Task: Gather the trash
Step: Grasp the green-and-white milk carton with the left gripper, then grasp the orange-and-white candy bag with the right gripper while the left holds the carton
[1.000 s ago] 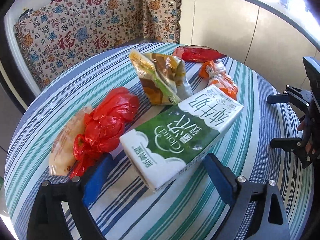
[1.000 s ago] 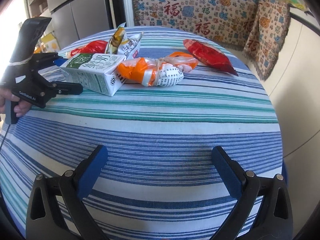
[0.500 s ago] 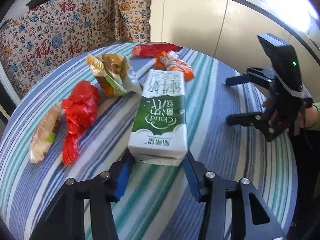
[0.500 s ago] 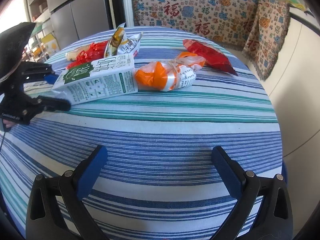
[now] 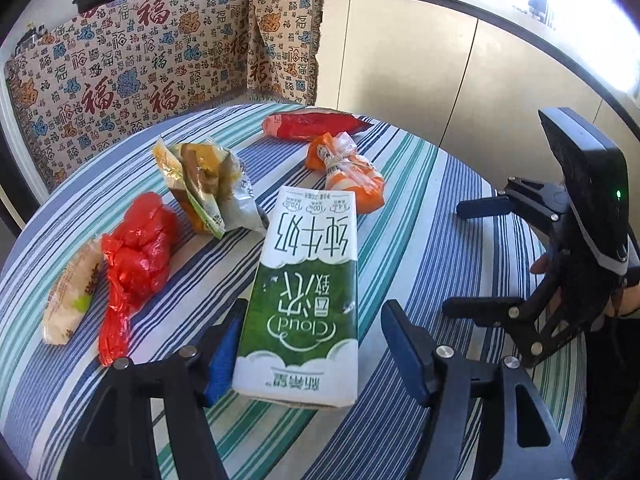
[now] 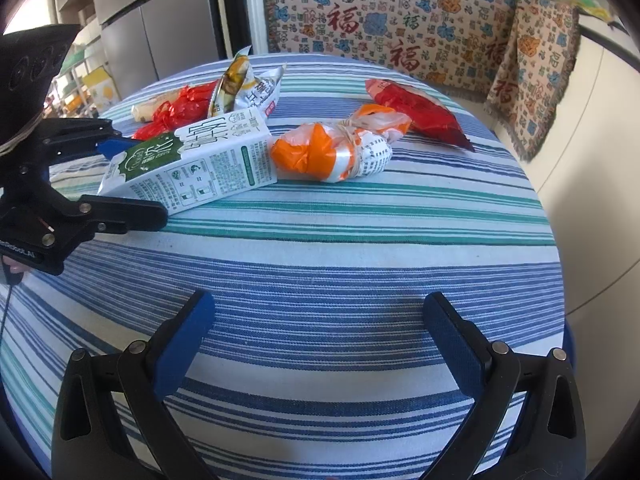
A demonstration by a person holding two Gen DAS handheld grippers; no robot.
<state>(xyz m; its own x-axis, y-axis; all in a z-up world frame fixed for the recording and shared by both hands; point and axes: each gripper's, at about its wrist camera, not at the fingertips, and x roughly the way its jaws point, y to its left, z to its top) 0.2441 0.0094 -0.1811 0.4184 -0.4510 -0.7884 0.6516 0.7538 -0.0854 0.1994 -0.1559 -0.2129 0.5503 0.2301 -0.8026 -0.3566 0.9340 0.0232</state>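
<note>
A green and white milk carton (image 5: pixel 304 300) lies on the striped tablecloth (image 5: pixel 420 240). Its near end sits between the fingers of my left gripper (image 5: pixel 312 344), which is open; the left pad touches the carton and the right pad stands apart. In the right wrist view the carton (image 6: pixel 192 160) is tilted, its near end raised by the left gripper (image 6: pixel 132 180). An orange and white bag (image 6: pixel 340 152), a red packet (image 6: pixel 416 112), a crumpled snack bag (image 5: pixel 208 188), a red plastic bag (image 5: pixel 136 252) and a pale wrapper (image 5: pixel 72 292) lie around. My right gripper (image 6: pixel 320 344) is open and empty over bare cloth.
The round table's edge (image 6: pixel 556 240) curves close on the right, with pale cabinet fronts (image 5: pixel 440 80) beyond. A patterned cloth (image 5: pixel 140 60) covers the bench behind the table. A fridge (image 6: pixel 160 20) stands at the back left in the right wrist view.
The left gripper closed around the carton's end, swung it lengthwise and tipped it up, then its fingers widened again. The orange bag shifted slightly. The right gripper has not moved.
</note>
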